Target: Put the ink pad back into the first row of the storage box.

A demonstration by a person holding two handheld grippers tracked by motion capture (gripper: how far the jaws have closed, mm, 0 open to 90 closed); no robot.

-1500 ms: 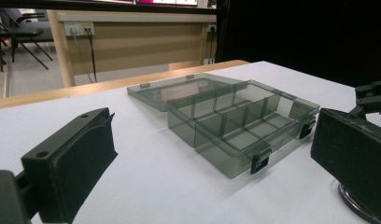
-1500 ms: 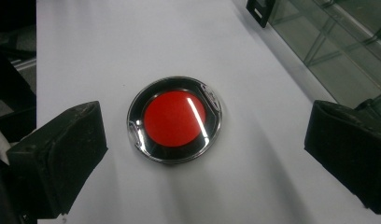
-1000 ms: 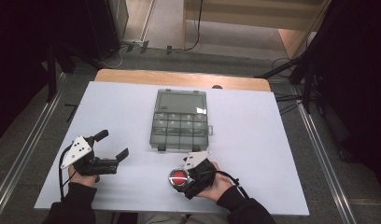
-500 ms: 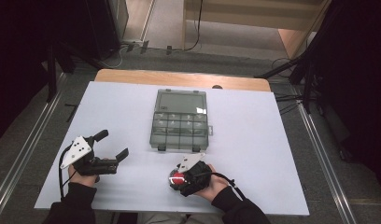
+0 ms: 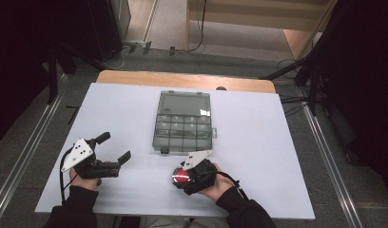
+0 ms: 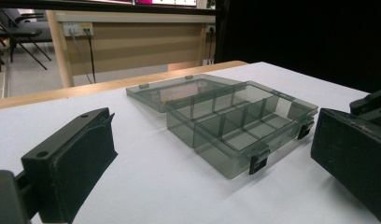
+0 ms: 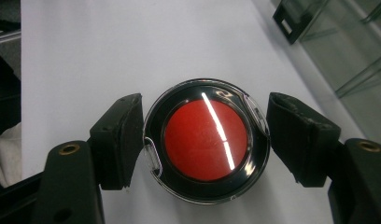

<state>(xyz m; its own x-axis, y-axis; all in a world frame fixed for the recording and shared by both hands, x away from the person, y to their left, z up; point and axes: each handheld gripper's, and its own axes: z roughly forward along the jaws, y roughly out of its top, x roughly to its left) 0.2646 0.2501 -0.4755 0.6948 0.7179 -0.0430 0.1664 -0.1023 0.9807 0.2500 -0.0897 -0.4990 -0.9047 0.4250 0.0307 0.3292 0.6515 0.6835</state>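
the red button [image 7: 206, 141] sat on the white table [image 5: 287, 156], near the open clear box [image 5: 184, 123]. the right gripper [image 7: 205, 140] had its jaws around it, pressing its round sides. it looked hard and shiny, maybe slippery. the left gripper [image 5: 113, 147] stayed wide open, holding nothing.

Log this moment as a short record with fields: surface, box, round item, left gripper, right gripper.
surface: white table top
box: clear grey compartment box, lid open and lying flat, compartments look empty
round item: red disc in a black ring, lying on the table
left gripper: left gripper open, holding nothing, aimed toward the box
right gripper: right gripper jaws either side of the disc, grip not certain
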